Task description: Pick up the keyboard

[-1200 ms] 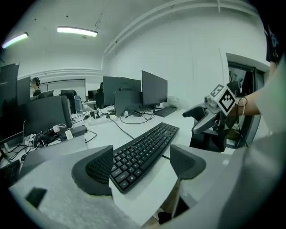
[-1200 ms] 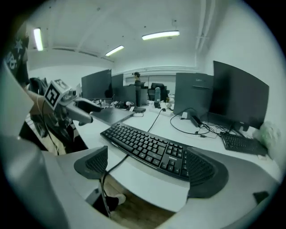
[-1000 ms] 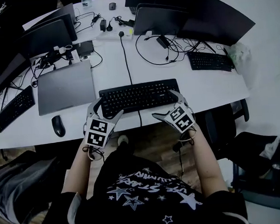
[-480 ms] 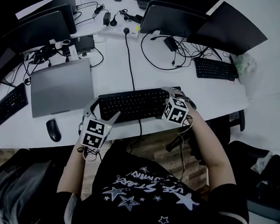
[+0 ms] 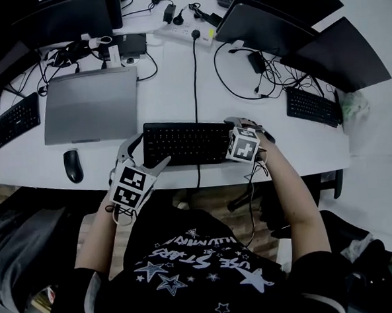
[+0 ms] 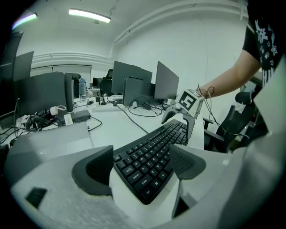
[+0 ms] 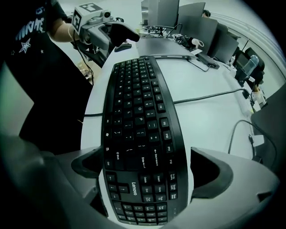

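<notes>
A black keyboard (image 5: 188,143) lies flat near the front edge of the white desk (image 5: 294,140). My left gripper (image 5: 145,155) is at its left end, open, its two fingers straddling the end; in the left gripper view the keyboard (image 6: 152,156) runs away between the pads of that gripper (image 6: 140,167). At the right end my right gripper (image 5: 234,138) is open too. The right gripper view shows the number-pad end of the keyboard (image 7: 143,147) between the wide pads of that gripper (image 7: 147,167), with a thin gap on the right side.
A closed grey laptop (image 5: 90,106) and a mouse (image 5: 73,165) lie left of the keyboard. Its cable (image 5: 194,80) runs back to a power strip (image 5: 188,32). Other keyboards (image 5: 10,123) (image 5: 312,106) and dark monitors (image 5: 274,28) ring the desk.
My right gripper has moved from the desk's front edge up and left onto the keyboard's right end. The left gripper has stayed open at the left end. The keyboard has not moved on the desk.
</notes>
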Tool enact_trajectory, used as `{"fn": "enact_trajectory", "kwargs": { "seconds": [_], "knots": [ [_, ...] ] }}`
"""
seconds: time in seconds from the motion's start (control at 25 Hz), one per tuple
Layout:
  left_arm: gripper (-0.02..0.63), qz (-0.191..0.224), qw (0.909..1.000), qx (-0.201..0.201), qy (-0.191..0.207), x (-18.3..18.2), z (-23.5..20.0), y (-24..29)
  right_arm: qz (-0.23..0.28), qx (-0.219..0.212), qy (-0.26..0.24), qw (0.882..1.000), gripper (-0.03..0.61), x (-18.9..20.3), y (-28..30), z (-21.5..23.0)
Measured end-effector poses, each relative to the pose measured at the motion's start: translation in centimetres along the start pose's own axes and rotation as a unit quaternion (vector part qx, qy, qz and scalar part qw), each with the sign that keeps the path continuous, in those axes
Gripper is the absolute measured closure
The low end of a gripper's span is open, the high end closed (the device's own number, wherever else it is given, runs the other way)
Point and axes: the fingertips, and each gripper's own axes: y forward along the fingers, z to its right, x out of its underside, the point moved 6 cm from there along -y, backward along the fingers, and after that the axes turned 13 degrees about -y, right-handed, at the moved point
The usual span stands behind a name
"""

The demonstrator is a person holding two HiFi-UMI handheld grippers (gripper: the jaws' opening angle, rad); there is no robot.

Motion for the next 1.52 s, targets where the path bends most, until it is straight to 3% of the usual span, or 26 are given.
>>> {"fn": "enact_trajectory", "kwargs": {
  "seconds": [0.24,0.4,0.64,0.88,1.0,1.24,1.52],
  "knots": [
    [0.222,-0.010,0.9998,-0.013,-0.013,0.7,-0.1,-0.1,-0.008,-0.062,-0.020,0.998,0.005,-0.5,1.2,1.1],
    [0.222,-0.014,0.9996,-0.021,-0.015,0.8,-0.3,0.2,-0.047,-0.093,-0.014,0.994,0.003,-0.2,2.0,1.1],
    [0.222,-0.025,0.9992,-0.027,-0.017,1.0,0.4,1.4,-0.069,-0.096,-0.025,0.993,0.003,-1.1,2.3,1.3],
    [0.222,-0.034,0.9987,-0.038,0.006,1.1,1.6,2.4,-0.050,-0.079,-0.033,0.995,0.002,-1.3,2.1,1.2],
    [0.222,-0.041,0.9978,-0.045,0.027,1.1,2.0,2.9,-0.046,-0.058,-0.037,0.997,0.003,-1.3,1.7,0.8],
    [0.222,-0.045,0.9919,-0.064,0.100,-0.9,2.4,3.5,-0.042,0.026,-0.030,0.998,0.003,-1.5,0.2,-0.4],
    [0.222,-0.061,0.9780,-0.055,0.192,-3.6,4.1,4.7,-0.057,0.142,-0.039,0.987,0.003,-1.9,-1.2,-2.5]
  ]
}}
